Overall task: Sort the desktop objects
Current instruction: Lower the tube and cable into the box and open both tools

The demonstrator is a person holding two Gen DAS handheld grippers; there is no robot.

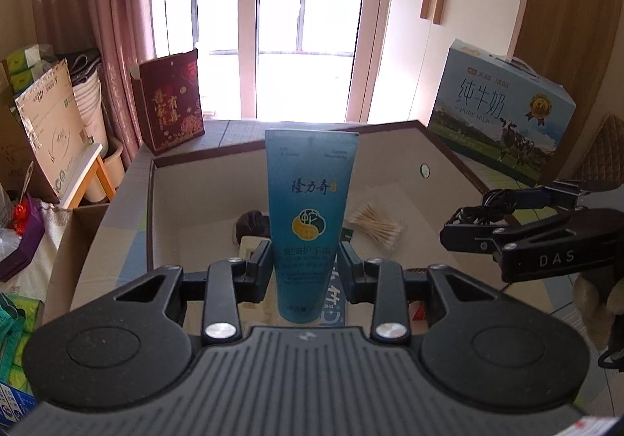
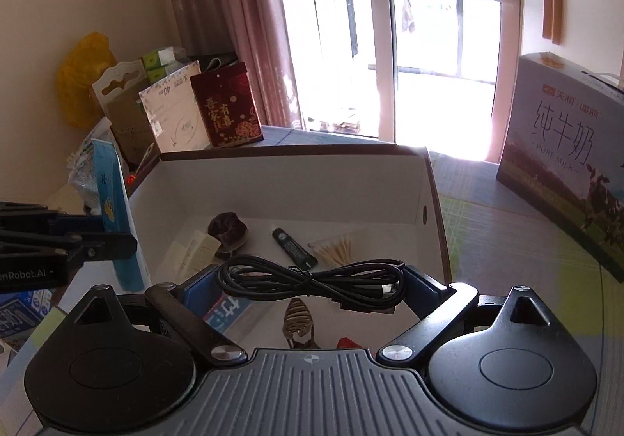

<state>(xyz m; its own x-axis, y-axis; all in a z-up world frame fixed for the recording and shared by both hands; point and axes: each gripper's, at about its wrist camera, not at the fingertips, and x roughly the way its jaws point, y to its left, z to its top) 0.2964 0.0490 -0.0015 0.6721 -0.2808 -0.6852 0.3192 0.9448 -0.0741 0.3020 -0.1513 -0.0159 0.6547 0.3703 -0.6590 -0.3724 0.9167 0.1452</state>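
The left gripper (image 1: 305, 260) is clenched on a blue hand-cream tube (image 1: 310, 217), which stands upright between its pads above the open cardboard box (image 1: 390, 171); the tube's lower end is cut off behind the gripper body, and the tube hides part of the box floor behind it. The right gripper (image 2: 308, 280) grasps a coiled black cable (image 2: 312, 282) slung across its jaws, also over the near part of the box; where exactly the pads meet the coil is hard to make out. On the box floor lie a dark scrunchie (image 2: 228, 227), a bundle of cotton swabs (image 2: 335, 249), a small dark green tube (image 2: 294, 247) whose label is too small to read, and pale cards (image 2: 199, 249) that are washed out. Near the right gripper's body, a striped hair clip (image 2: 298, 321) and something red (image 2: 347, 342) are partly hidden. A milk carton box (image 2: 565, 163) stands far right, cut off at the frame edge; a dark red gift bag (image 2: 228, 106) stands far left. The window glare blots out detail beyond.
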